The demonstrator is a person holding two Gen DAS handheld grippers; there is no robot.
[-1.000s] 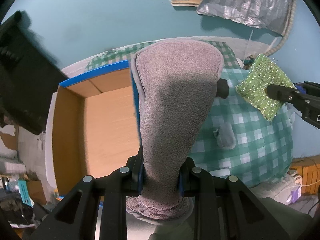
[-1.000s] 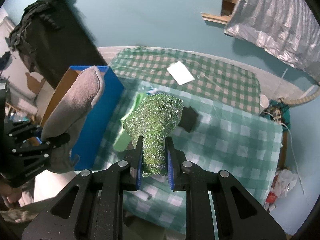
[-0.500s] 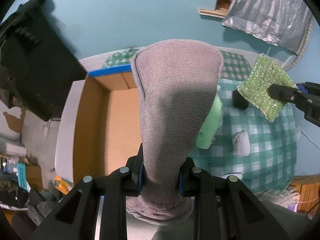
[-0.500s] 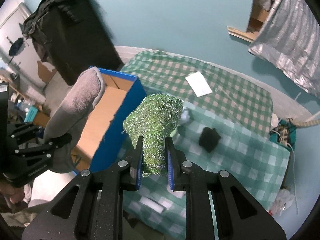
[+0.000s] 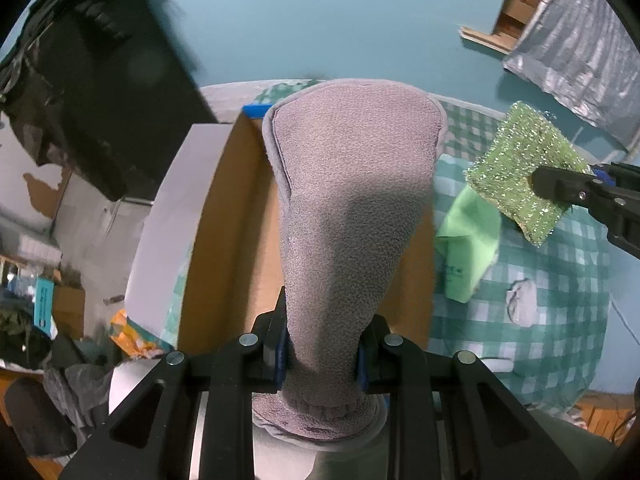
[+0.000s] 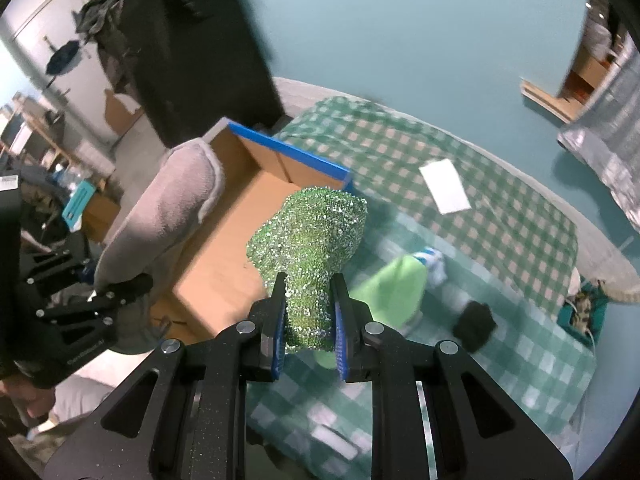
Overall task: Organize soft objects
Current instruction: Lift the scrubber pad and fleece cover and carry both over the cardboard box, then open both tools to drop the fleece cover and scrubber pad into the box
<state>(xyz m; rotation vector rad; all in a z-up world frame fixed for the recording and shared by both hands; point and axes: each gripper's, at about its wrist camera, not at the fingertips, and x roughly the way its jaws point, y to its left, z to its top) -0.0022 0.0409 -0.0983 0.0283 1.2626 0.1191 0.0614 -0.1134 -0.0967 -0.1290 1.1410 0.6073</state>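
Note:
My left gripper (image 5: 322, 350) is shut on a grey fleece slipper (image 5: 356, 200), held above the open cardboard box (image 5: 236, 240) with blue sides. The slipper also shows in the right wrist view (image 6: 160, 220). My right gripper (image 6: 308, 316) is shut on a glittery green scrubbing sponge (image 6: 312, 240), held in the air over the box's right edge (image 6: 304, 156). The sponge also shows in the left wrist view (image 5: 524, 168), to the right of the slipper.
On the green checked cloth (image 6: 500, 240) lie a light green packet (image 6: 392, 284), a black soft lump (image 6: 476, 324), a white card (image 6: 446, 186) and a small grey piece (image 5: 522, 302). A black cabinet (image 6: 192, 48) stands behind the box.
Both grippers have moved left with their loads, from over the checked cloth towards and over the box. Both stay shut.

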